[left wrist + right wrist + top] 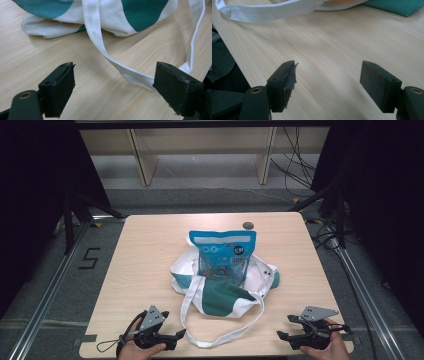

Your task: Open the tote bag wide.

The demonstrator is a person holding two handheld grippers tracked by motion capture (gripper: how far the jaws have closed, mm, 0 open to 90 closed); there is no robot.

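Tongs (181, 336) near bag (225, 295) holding pouch (222, 255)

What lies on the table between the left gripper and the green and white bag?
The white strap of the bag runs from it toward the left gripper, across otherwise bare wooden table. The left gripper view shows it best; the jaws stand open.

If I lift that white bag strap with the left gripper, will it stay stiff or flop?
Likely floppy: the strap is flat woven cloth lying in a slack loop on the table. It probably weighs little, but the cloth bag and blue packet may drag.
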